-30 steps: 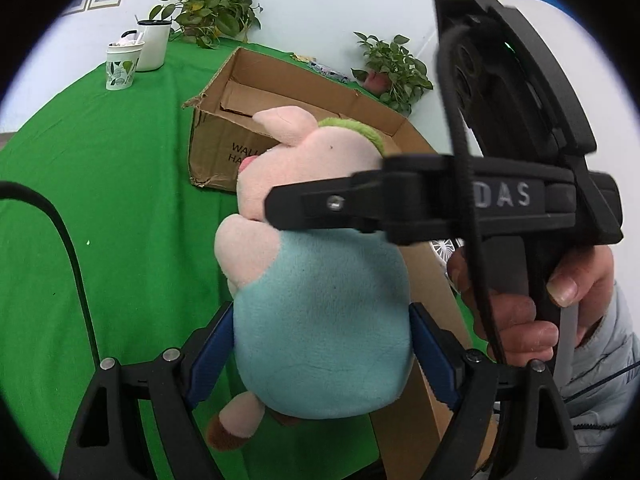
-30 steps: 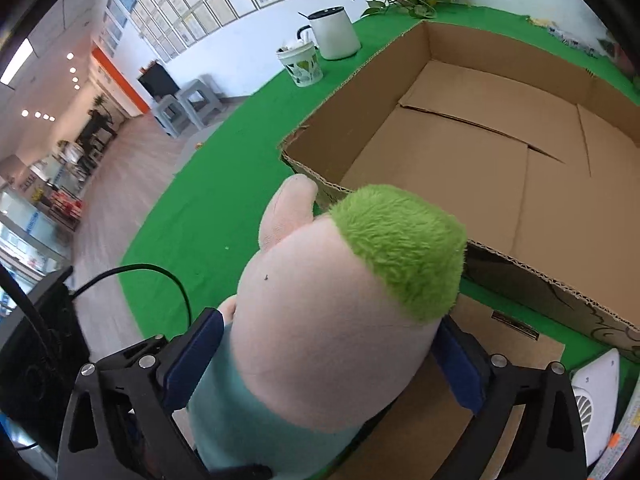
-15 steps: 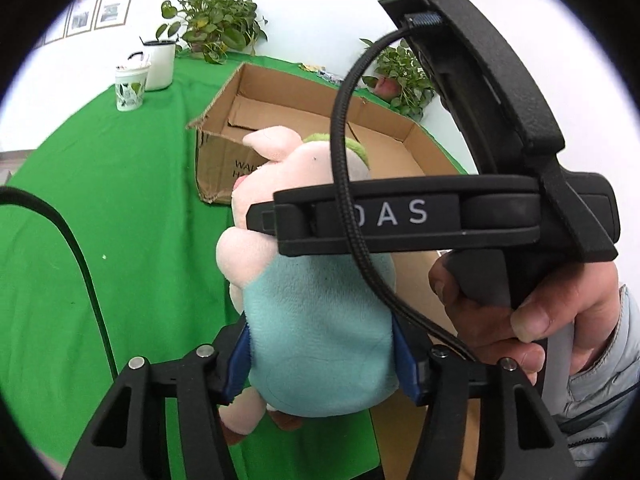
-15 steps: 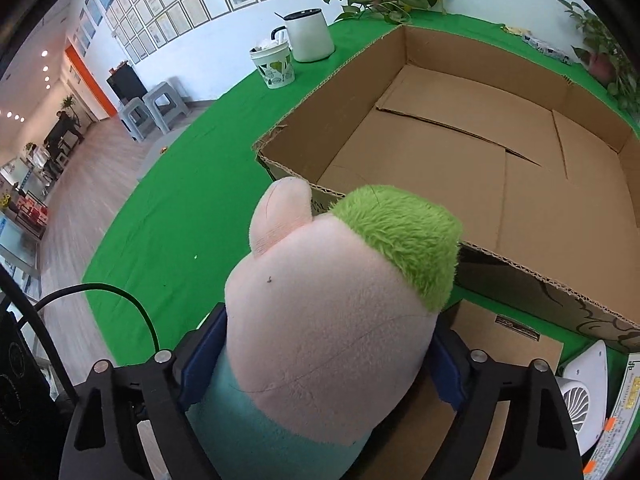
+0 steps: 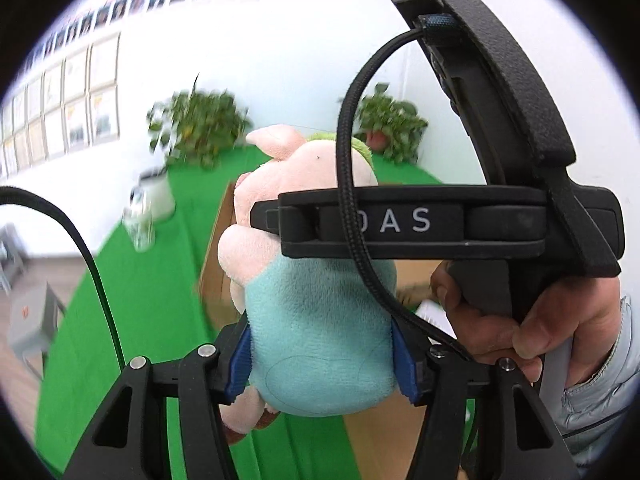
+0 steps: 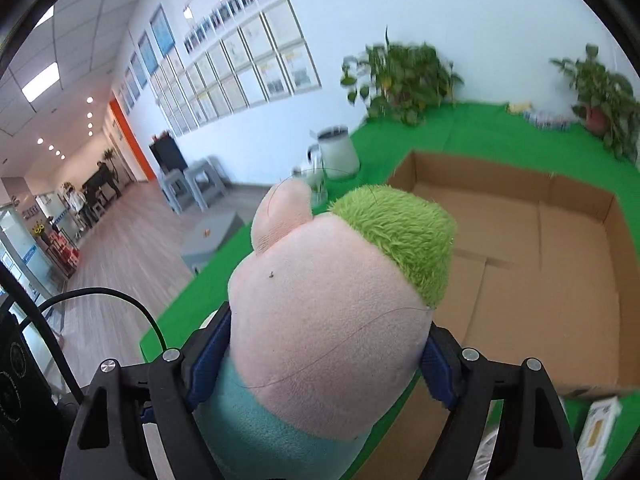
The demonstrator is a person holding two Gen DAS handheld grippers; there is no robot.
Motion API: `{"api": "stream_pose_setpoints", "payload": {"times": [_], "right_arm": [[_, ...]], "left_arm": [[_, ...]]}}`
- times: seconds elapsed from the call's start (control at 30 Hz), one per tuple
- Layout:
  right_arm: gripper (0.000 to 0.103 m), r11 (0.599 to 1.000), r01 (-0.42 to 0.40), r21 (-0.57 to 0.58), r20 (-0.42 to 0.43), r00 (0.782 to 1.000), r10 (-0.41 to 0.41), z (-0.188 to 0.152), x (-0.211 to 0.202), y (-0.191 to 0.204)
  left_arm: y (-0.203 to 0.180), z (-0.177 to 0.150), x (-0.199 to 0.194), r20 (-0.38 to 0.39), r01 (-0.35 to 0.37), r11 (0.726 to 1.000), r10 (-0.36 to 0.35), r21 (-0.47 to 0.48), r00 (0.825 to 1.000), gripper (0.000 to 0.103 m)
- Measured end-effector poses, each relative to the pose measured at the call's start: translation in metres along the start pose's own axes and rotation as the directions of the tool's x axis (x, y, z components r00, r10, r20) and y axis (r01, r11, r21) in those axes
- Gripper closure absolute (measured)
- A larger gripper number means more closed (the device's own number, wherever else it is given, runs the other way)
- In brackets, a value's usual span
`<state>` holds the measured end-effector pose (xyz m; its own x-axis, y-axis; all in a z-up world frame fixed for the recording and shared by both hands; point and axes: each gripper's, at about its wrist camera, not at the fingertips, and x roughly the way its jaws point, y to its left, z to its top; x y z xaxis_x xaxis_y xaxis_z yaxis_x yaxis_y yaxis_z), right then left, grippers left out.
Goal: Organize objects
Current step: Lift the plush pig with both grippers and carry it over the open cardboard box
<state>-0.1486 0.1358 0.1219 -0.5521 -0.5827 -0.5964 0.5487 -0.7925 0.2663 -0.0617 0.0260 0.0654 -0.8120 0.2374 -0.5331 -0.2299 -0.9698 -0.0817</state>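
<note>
A plush pig [image 5: 320, 320] with a pink head, green hair tuft and teal body is held by both grippers above the green table. My left gripper [image 5: 322, 356] is shut on its teal body. My right gripper [image 6: 326, 354] is shut on its pink head [image 6: 332, 316]; in the left wrist view the right gripper's black body [image 5: 440, 224] crosses in front of the pig. An open, empty cardboard box [image 6: 540, 264] lies ahead and to the right of the pig.
A white kettle [image 6: 336, 152] and a cup [image 5: 138, 220] stand at the table's far left. Potted plants [image 6: 404, 76] line the back edge. White packages [image 6: 600, 428] lie near the box's front right corner. The green table edge [image 6: 176, 308] drops to the floor on the left.
Both grippers have lifted the pig and tilted upward, so more wall shows and the box sits lower in view. The jaws have closed tighter on the plush.
</note>
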Motion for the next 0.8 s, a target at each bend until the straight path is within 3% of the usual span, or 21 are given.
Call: {"api": "stream_pose_setpoints", "payload": {"times": [0.2, 0.47, 0.63, 0.8], "right_arm": [[0.023, 0.999, 0.049, 0.012, 0.126, 0.991, -0.051, 0.048, -0.046, -0.021], [0.023, 0.996, 0.082, 0.02, 0.193, 0.978, -0.084, 0.115, -0.088, -0.046], [0.023, 0.997, 0.056, 0.048, 0.206, 0.976, -0.065, 0.168, -0.093, -0.066], [0.023, 0.996, 0.01, 0.083, 0.195, 0.98, -0.026, 0.214, -0.068, -0.087]], "left_arm": [[-0.024, 0.051, 0.009, 0.078, 0.031, 0.995, -0.039, 0.098, 0.996, 0.046], [-0.033, 0.119, 0.031, 0.114, 0.051, 0.989, -0.068, 0.141, 0.991, 0.046], [-0.031, 0.153, 0.044, 0.105, 0.023, 0.986, -0.041, 0.164, 0.994, 0.046], [-0.027, 0.173, 0.063, 0.074, -0.014, 0.978, -0.002, 0.206, 0.997, 0.046]]}}
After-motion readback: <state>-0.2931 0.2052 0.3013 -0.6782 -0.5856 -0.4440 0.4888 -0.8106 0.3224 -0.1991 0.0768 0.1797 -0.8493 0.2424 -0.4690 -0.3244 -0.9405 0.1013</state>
